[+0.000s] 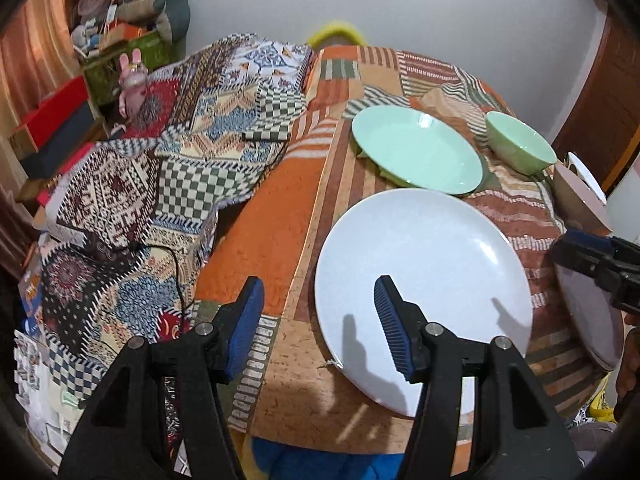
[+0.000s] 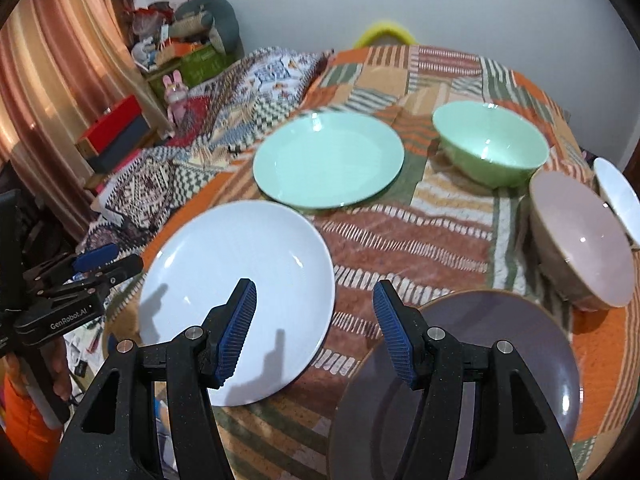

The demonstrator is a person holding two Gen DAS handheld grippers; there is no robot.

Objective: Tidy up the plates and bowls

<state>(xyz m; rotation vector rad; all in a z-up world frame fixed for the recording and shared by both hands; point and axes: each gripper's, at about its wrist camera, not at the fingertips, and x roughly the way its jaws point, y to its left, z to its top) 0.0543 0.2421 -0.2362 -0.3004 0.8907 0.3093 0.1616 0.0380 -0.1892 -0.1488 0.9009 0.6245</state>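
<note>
A pale blue plate (image 1: 424,276) (image 2: 236,256) lies on the patterned cloth near the front. A mint green plate (image 1: 416,148) (image 2: 328,160) lies behind it, with a green bowl (image 1: 520,148) (image 2: 490,144) to its right. A pink bowl (image 2: 584,236) (image 1: 580,200), a white bowl (image 2: 618,196) and a grey-purple plate (image 2: 480,360) (image 1: 588,312) are on the right. My left gripper (image 1: 320,324) is open and empty above the blue plate's left rim; it also shows in the right wrist view (image 2: 100,260). My right gripper (image 2: 314,332) is open and empty between the blue and grey plates.
The cloth-covered table (image 1: 304,392) ends close in front. A patchwork blanket (image 1: 168,168) is heaped at the left. Boxes and soft toys (image 1: 120,40) stand against the far left wall. A yellow chair back (image 2: 386,30) shows behind the table.
</note>
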